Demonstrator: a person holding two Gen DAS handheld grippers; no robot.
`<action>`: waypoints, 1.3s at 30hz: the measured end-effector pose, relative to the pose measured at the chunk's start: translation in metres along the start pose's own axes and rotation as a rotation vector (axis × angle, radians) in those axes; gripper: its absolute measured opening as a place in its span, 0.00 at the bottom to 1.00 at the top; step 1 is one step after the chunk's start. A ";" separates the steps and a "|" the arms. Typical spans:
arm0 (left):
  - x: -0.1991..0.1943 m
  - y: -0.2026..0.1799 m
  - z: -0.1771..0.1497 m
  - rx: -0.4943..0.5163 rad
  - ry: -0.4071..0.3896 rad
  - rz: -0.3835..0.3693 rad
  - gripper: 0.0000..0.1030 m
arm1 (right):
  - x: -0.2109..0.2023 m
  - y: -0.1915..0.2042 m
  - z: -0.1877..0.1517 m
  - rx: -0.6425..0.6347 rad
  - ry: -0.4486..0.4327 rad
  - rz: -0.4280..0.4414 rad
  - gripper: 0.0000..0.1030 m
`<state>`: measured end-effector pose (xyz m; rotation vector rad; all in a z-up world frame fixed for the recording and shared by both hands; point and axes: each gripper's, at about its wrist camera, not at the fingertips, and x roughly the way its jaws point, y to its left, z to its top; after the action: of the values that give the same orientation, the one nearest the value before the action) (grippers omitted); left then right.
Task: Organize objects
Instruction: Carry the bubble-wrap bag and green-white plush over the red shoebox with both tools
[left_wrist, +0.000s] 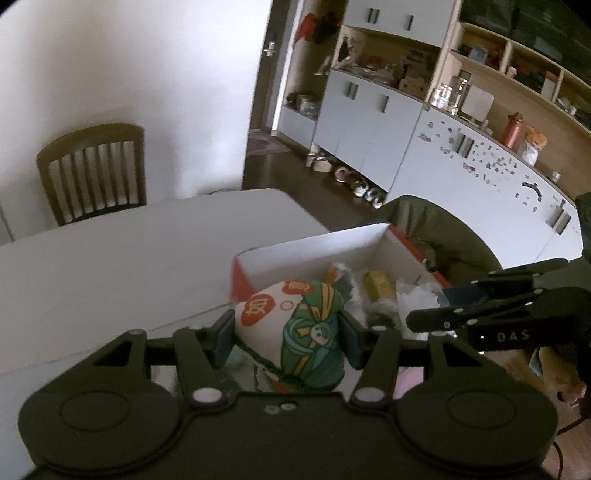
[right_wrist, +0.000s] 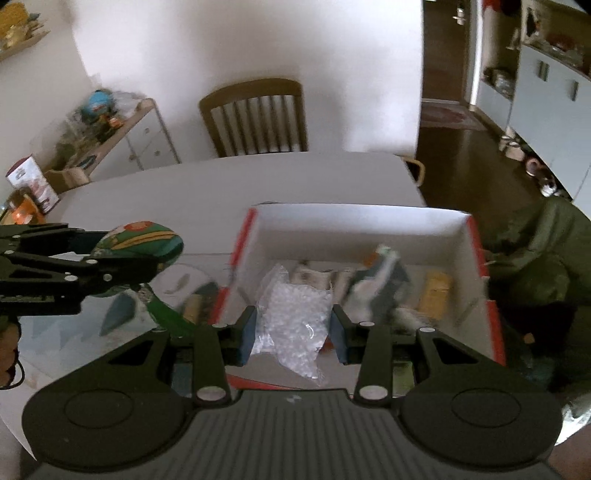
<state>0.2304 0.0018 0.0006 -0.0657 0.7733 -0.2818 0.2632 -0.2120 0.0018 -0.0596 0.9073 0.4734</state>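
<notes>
The left tool covers the lower end of the printed pouch it clamps, and its own body runs off the bottom edge of the left wrist view. Inside the box, the packets behind the clear bag of white pellets are smeared by motion; one teal and white packet beside the bag cannot be read. The right tool hides the near wall of the box. Left of the box, the things on the table are blurred, perhaps a dark flat packet. The pouch's red characters are only partly legible.
</notes>
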 end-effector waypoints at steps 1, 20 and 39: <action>0.003 -0.006 0.004 0.008 -0.003 0.000 0.54 | -0.002 -0.008 0.000 0.008 -0.004 -0.004 0.39; 0.092 -0.085 0.022 0.114 0.113 0.026 0.54 | 0.012 -0.110 -0.004 0.020 0.026 -0.073 0.39; 0.168 -0.085 -0.019 0.125 0.322 0.107 0.54 | 0.073 -0.111 -0.030 -0.104 0.165 -0.043 0.39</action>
<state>0.3121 -0.1256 -0.1138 0.1419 1.0729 -0.2415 0.3252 -0.2918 -0.0889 -0.2155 1.0409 0.4808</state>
